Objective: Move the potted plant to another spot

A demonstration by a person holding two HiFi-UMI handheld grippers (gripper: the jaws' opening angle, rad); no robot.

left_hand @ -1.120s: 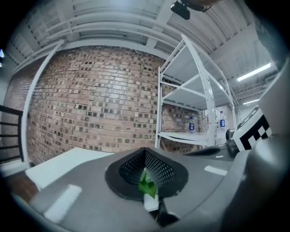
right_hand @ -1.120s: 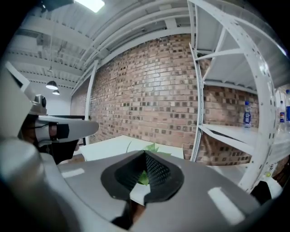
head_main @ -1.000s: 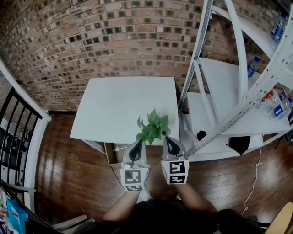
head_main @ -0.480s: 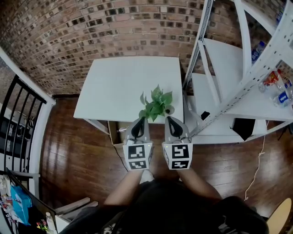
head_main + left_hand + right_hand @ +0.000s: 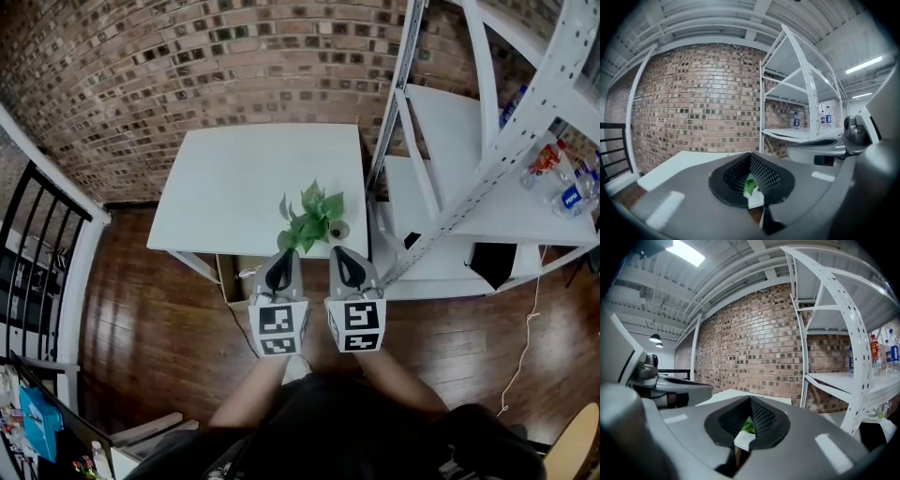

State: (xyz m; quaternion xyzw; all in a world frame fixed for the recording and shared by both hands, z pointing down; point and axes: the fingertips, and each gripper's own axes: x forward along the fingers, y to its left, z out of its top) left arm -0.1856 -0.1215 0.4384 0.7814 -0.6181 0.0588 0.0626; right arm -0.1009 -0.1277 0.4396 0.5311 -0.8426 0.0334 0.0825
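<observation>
The potted plant (image 5: 309,219) has green leaves and a small pale pot (image 5: 338,230). It stands at the near right corner of the white table (image 5: 244,183). My left gripper (image 5: 280,255) and right gripper (image 5: 340,251) hang side by side just short of the table's near edge, both shut and empty. The plant sits just beyond and between their tips, untouched. In the left gripper view, a bit of green leaf (image 5: 749,185) shows below the shut left gripper (image 5: 750,157). The right gripper view shows the leaf (image 5: 748,424) the same way under the right gripper (image 5: 750,400).
A white metal shelf rack (image 5: 450,178) with water bottles (image 5: 567,192) stands right of the table, one upright close to the plant. A brick wall (image 5: 187,66) is behind. A black railing (image 5: 28,272) is at the left. A cardboard box (image 5: 234,281) sits under the table.
The head view has shifted a little. The right gripper crept slightly towards the table; the left one barely moved. Both stayed shut, and the plant kept its place.
</observation>
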